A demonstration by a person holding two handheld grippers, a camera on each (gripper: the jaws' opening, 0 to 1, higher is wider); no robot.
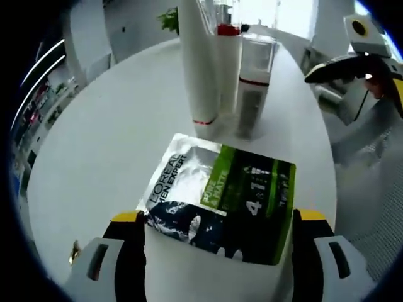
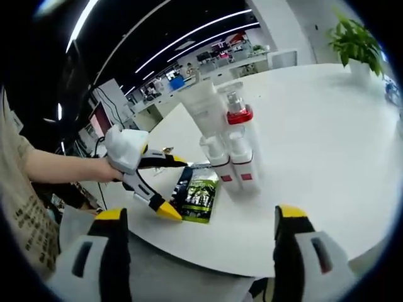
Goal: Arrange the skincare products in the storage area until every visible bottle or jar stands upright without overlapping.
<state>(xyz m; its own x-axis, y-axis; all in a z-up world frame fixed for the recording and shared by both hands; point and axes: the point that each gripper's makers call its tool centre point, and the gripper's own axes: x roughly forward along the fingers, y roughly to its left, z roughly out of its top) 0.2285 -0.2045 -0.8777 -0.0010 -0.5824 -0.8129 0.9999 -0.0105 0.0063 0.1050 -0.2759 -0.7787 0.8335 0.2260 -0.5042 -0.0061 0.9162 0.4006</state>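
Observation:
A silver, black and green skincare sachet [image 1: 220,195] lies flat on the round white table [image 1: 107,145]. My left gripper [image 1: 218,217] is open, its yellow-tipped jaws standing on either side of the sachet's near end. Behind the sachet, a tall white tube [image 1: 198,63], a red-capped bottle [image 1: 228,63] and a clear-capped bottle with a red band [image 1: 252,88] stand upright in a tight cluster. In the right gripper view the sachet [image 2: 198,189] lies left of the bottle cluster [image 2: 230,157], with the left gripper [image 2: 169,184] at its end. My right gripper [image 2: 201,217] is open, off the table's near edge.
The right gripper [image 1: 340,66] hangs beyond the table's right edge in the left gripper view. A person's arm [image 2: 56,167] holds the left gripper. A potted plant [image 2: 352,38] stands at the table's far side. Bare tabletop [image 2: 315,138] spreads right of the bottles.

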